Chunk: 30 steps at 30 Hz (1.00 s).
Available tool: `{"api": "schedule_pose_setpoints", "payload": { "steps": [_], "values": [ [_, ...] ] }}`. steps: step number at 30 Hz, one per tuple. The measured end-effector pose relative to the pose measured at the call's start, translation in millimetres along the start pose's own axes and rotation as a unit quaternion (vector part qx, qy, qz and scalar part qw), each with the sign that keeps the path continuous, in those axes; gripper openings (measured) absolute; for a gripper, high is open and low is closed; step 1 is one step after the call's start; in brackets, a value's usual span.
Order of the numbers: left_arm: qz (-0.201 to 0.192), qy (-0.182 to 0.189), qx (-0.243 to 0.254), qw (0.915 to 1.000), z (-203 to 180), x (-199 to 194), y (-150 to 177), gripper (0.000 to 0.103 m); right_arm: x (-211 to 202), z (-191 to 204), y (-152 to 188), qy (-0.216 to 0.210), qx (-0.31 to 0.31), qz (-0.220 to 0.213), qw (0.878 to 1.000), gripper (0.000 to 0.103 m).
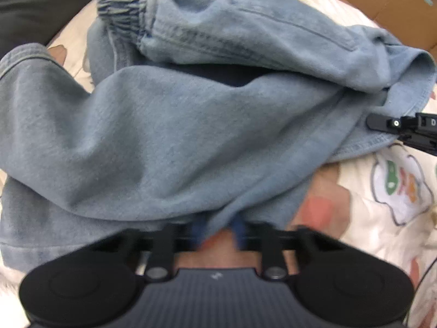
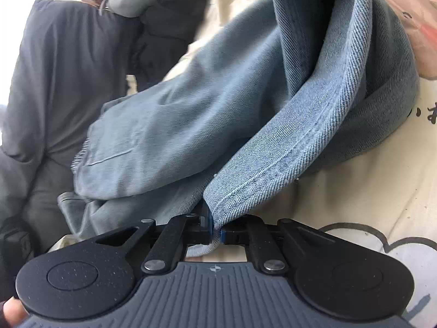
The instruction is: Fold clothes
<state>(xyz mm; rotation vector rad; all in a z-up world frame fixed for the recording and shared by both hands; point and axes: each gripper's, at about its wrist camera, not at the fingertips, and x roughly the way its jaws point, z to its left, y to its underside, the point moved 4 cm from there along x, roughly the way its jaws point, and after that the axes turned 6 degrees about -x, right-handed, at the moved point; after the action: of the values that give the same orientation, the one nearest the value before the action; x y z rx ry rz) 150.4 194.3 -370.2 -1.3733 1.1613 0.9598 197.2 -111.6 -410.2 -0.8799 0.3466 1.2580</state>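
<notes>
Right wrist view: right gripper (image 2: 215,232) pinching the hem of the jeans (image 2: 273,125), jaws closed tight on the denim edge.

Left wrist view is blurry, but the left gripper (image 1: 218,235) has its blue pads narrowed on a fold of the same jeans (image 1: 164,136), which are bunched up on a cartoon-print sheet (image 1: 382,207). Elastic waistband (image 1: 123,8) sits at the far end, cardboard box (image 1: 382,2) beyond it.

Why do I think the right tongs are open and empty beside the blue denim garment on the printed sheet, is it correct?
Not quite. In the right wrist view the right tongs are shut on a hemmed edge of the blue denim garment, not open and empty. The rest stands: the garment lies on the printed sheet.
</notes>
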Motion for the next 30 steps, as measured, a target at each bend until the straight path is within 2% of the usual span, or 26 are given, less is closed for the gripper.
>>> {"api": "schedule_pose_setpoints", "payload": {
  "steps": [3, 10, 15, 19, 21, 28, 30],
  "values": [
    [-0.011, 0.022, 0.012, 0.9996, -7.5, -23.0, -4.2, 0.004, -17.5, 4.6, -3.3, 0.0, -0.009, -0.011, 1.0, 0.002],
    [-0.038, 0.075, 0.038, 0.9958, -25.7, -77.6, -12.9, 0.003, -66.2, 19.0, -19.6, 0.019, -0.041, -0.04, 0.998, 0.001],
    [-0.06, 0.136, 0.017, 0.9888, -49.7, -109.8, -15.9, 0.002, -102.7, 28.0, -34.5, 0.038, -0.075, -0.048, 0.995, 0.0],
    [-0.073, 0.189, 0.003, 0.9794, -70.1, -133.2, -26.0, 0.002, -132.3, 13.4, -50.4, 0.054, -0.057, -0.07, 0.994, 0.0],
    [-0.073, 0.218, 0.008, 0.9732, -86.4, -140.8, -33.8, 0.002, -135.0, 9.5, -51.4, 0.05, -0.052, -0.058, 0.996, 0.0],
    [-0.047, 0.302, 0.032, 0.9515, -150.0, -157.4, -20.6, 0.002, -136.0, 10.7, -21.1, 0.03, -0.054, -0.021, 0.998, 0.003],
    [-0.037, 0.329, 0.039, 0.9429, -165.9, -158.3, -12.5, 0.002, -136.2, 7.5, -10.0, 0.027, -0.048, -0.01, 0.998, 0.01]
  ]
}}
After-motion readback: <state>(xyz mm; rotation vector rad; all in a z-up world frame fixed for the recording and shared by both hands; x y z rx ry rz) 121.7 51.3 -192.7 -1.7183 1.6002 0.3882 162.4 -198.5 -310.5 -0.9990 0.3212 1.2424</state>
